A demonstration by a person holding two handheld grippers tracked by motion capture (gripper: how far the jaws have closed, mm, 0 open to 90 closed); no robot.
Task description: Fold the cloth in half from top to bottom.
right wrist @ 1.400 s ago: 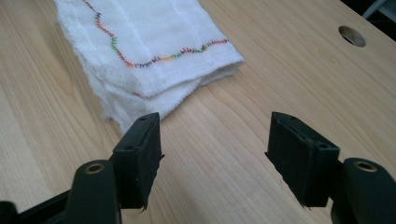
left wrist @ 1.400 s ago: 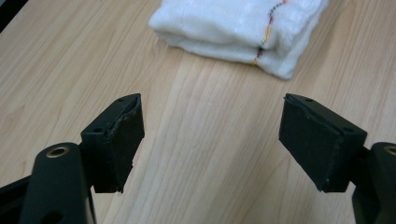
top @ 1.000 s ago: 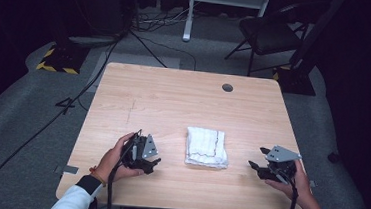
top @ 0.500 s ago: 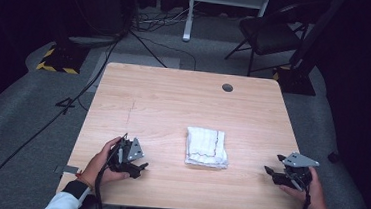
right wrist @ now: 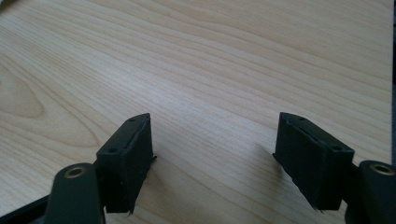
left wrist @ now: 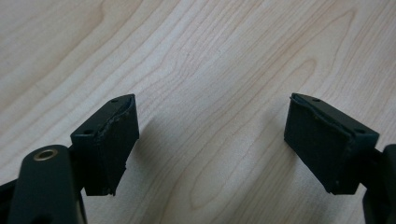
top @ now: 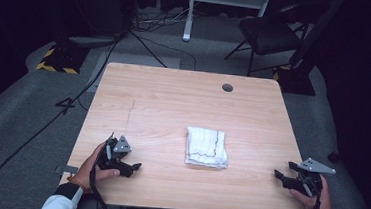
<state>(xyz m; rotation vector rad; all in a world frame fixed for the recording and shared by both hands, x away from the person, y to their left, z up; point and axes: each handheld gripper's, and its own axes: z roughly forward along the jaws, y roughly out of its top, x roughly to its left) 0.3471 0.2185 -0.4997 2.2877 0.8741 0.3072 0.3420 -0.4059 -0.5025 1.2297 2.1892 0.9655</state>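
A folded white cloth (top: 206, 147) lies mid-worktop (top: 173, 103). Near the front corners, left hand-held gripper (top: 136, 167) and right hand-held gripper (top: 278, 176) have just been opening, wide and empty.

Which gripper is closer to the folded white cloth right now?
Left. The left gripper sits off the folded white cloth toward the near-left corner; the right gripper is farther off, at the near-right edge. Both hold nothing.

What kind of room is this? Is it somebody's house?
Probably not a house: it looks like a recording studio or lab. Black surroundings, cables across the grey floor, a yellow-and-black striped base, and one wooden table holding a folded cloth.
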